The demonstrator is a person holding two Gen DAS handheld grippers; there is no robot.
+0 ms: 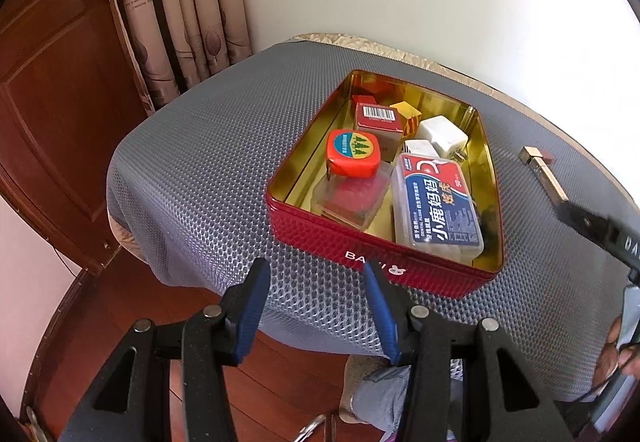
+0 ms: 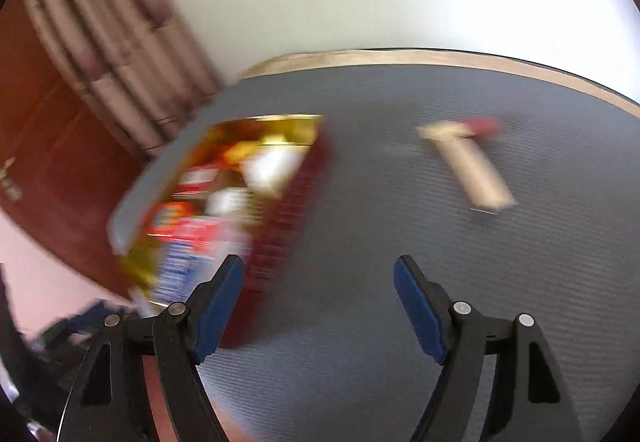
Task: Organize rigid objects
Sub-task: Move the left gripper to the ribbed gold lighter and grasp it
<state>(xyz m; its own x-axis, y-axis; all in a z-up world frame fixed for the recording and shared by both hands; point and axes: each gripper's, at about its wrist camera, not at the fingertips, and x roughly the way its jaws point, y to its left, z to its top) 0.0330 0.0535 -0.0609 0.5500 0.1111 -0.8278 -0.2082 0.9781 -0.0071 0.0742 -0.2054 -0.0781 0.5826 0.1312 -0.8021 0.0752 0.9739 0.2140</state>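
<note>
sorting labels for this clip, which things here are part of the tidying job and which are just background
Part of the job:
- red tin
- orange tape measure, in the tin
- white charger, in the tin
- blue-labelled plastic box, in the tin
- gold lipstick, loose on the mat
- right tongs, open, empty

Just lying about:
- curtain
- wooden door
- grey mat

The left gripper [image 1: 316, 274] points steeply down, its blue pads [image 1: 252, 306] partly apart with nothing between them, black linkage arms spreading back toward the camera. The right gripper [image 2: 318, 274] also tilts downward, its pads [image 2: 416, 306] set wider apart and empty; its view is motion-blurred. In the left wrist view, one black finger of the right gripper reaches in from the right edge, and part of a hand [image 1: 614, 354] shows at the lower right.
</note>
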